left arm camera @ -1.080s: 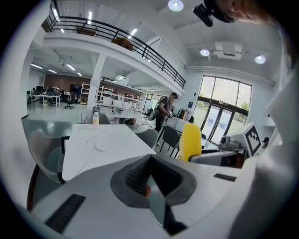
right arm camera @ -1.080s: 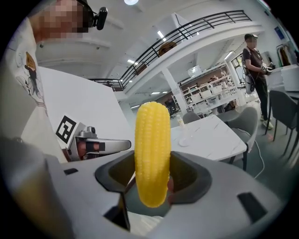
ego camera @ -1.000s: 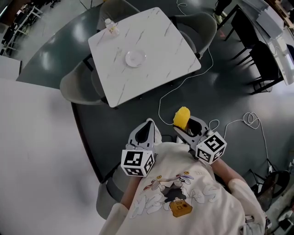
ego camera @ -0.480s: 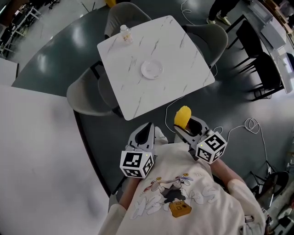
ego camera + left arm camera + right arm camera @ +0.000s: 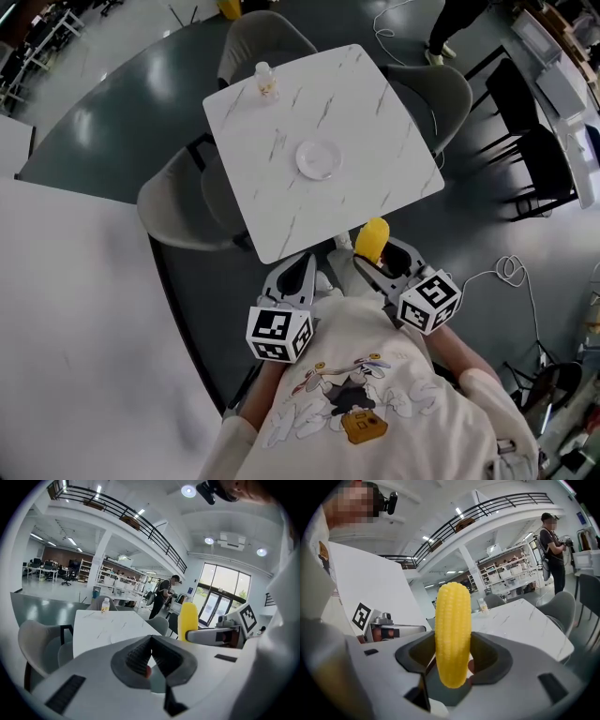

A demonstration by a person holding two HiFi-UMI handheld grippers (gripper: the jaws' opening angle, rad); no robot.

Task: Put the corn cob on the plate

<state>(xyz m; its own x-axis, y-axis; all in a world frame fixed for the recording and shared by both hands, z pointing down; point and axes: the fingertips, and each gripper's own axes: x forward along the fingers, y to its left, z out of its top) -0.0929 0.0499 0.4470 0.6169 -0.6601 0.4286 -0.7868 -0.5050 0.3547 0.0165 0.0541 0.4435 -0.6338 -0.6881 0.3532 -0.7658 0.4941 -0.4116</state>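
A yellow corn cob stands upright between the jaws of my right gripper, which is shut on it just off the near edge of the white marble table. The cob also shows in the left gripper view. A small white plate lies near the table's middle, well beyond both grippers. My left gripper is shut with nothing in it, held close to my chest beside the right one.
A small bottle stands at the table's far left corner. Grey chairs surround the table. A white cable trails over the dark floor at right. A person stands beyond the table.
The table and plate have come nearer and lower in the head view as I walk toward them. Both grippers keep their pose, the cob still held.
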